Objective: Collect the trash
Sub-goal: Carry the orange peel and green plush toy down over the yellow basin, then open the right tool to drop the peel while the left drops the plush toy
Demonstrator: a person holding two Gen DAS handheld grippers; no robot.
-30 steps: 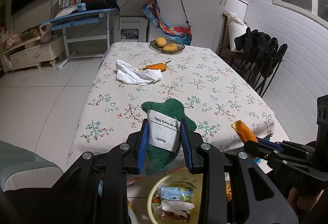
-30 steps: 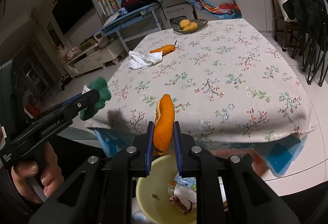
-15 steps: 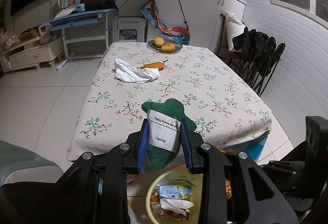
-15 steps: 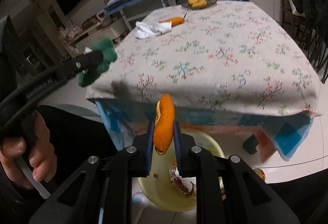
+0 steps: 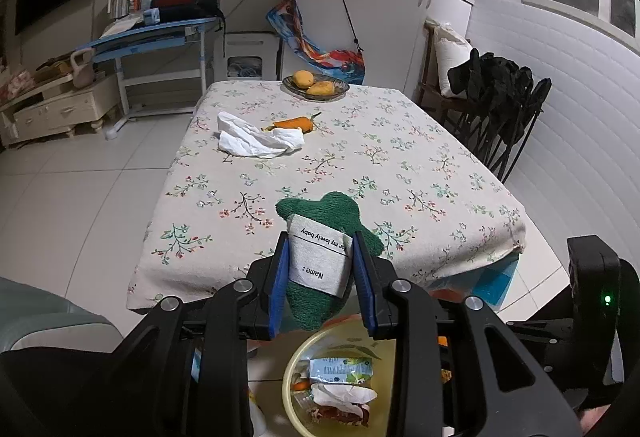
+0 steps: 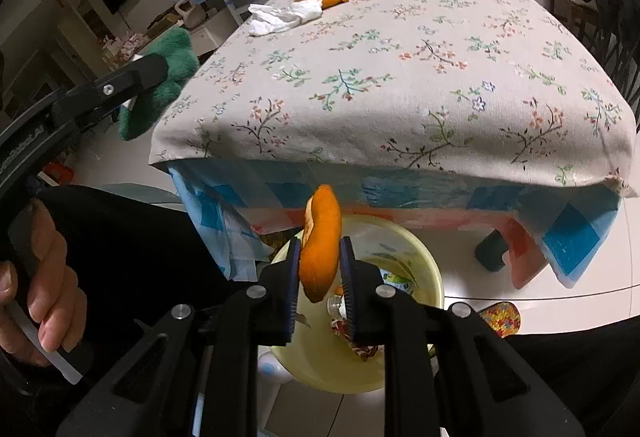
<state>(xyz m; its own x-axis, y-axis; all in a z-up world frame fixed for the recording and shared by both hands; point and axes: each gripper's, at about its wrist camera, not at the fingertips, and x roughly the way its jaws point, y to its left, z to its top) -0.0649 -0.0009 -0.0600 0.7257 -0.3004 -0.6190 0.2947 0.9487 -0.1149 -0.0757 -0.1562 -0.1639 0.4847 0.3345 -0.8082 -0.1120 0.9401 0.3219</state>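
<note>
Right wrist view: your right tongs (image 6: 320,277) pinch an orange peel (image 6: 320,241) above the yellow bin (image 6: 420,265); your left tongs (image 5: 320,283) clamp a green plush toy (image 5: 320,237).

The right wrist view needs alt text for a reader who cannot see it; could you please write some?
The right gripper pinches an orange peel in its jaws above a yellow bin holding trash, below the floral-clothed table. At left, the left gripper holds a green cloth.
</note>
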